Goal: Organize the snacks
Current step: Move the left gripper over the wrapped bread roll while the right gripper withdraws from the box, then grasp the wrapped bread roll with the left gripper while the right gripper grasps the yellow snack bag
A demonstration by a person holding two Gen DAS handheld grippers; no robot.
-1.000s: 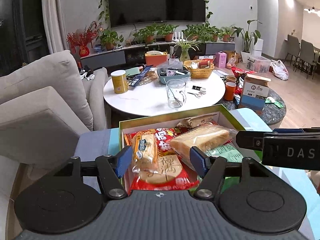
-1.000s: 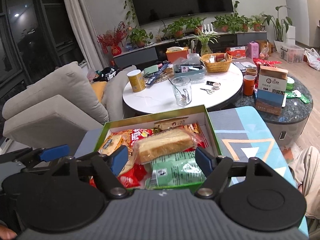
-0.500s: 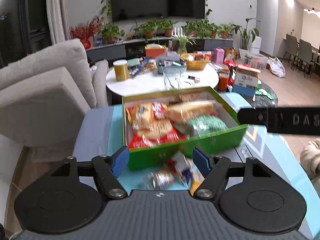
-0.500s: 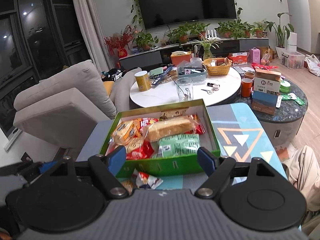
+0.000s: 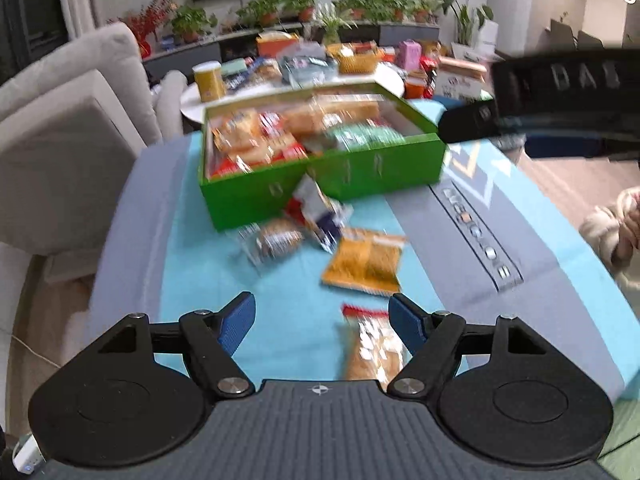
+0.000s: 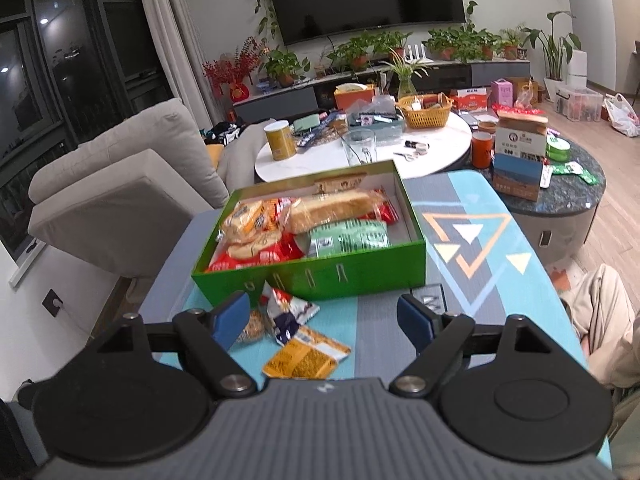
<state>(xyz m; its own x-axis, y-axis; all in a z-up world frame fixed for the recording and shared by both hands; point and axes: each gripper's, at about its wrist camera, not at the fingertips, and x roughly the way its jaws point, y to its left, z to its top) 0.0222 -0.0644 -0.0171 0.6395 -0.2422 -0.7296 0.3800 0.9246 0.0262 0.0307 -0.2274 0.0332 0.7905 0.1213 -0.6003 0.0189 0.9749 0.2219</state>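
Living room, patterned cloth on table (image 6: 500, 312), green box (image 6: 360, 270) at far middle, open-topped so packets drop in; already holds bread and several snack packs

Loose snacks lie on cloth just near side of box, awaiting sorting: yellow packet (image 5: 366, 260), round cake pack (image 5: 276, 240), red-white-blue pack (image 6: 286, 312) touching box front, red-topped packet (image 5: 374, 344)

Left tongs (image 5: 322, 322) released, jaws just been opening, nothing gripped, red-topped packet beneath gap – likely next pick

Right tongs (image 6: 324, 318) released, empty, hover above loose pile

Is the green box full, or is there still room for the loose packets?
Mostly full: packets cover the green box floor, leaving only a bare strip along its right wall.
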